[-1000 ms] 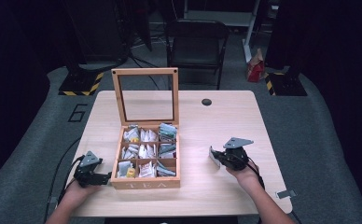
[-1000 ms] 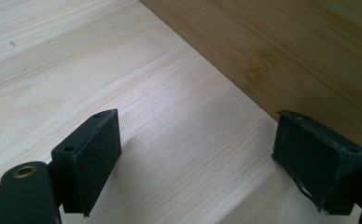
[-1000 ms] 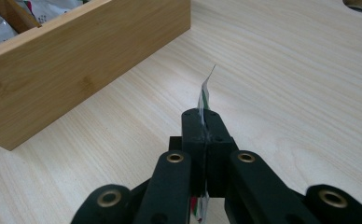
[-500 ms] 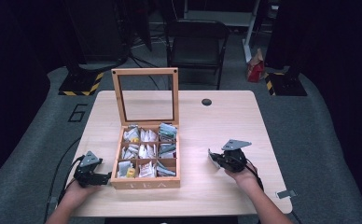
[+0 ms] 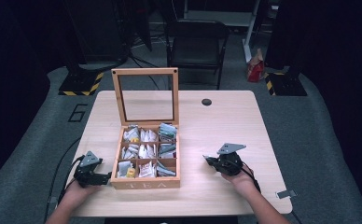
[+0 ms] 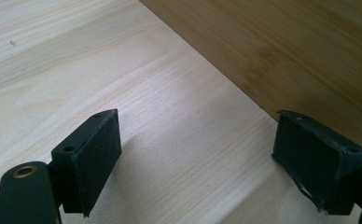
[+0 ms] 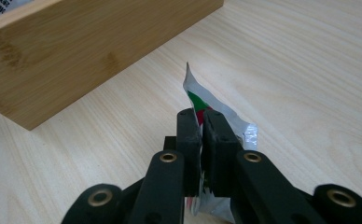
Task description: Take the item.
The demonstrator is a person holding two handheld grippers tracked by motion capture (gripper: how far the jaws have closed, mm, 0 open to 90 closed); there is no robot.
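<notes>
A wooden tea box (image 5: 144, 184), its glass-paned lid (image 5: 145, 71) standing up, sits left of the table's middle with several tea packets in its compartments. My left gripper (image 5: 108, 176) lies on the table against the box's left front corner, jaws wide open with bare wood between them (image 6: 195, 158), and the box wall (image 6: 286, 51) is just beyond. Right of the box my right gripper (image 5: 207, 160) rests low over the table. Its jaws (image 7: 201, 116) pinch a silver tea packet (image 7: 198, 95) with green and red print; they have just eased apart slightly, the packet still between them.
The box's side wall (image 7: 90, 51) stands a short way ahead of the right gripper. A black round cap (image 5: 206, 101) sits in the table's far part. A dark chair (image 5: 195, 42) and a red bag (image 5: 255, 70) stand on the floor beyond the table.
The right gripper has sunk a little lower toward the table beside the box. The left gripper has not moved.
</notes>
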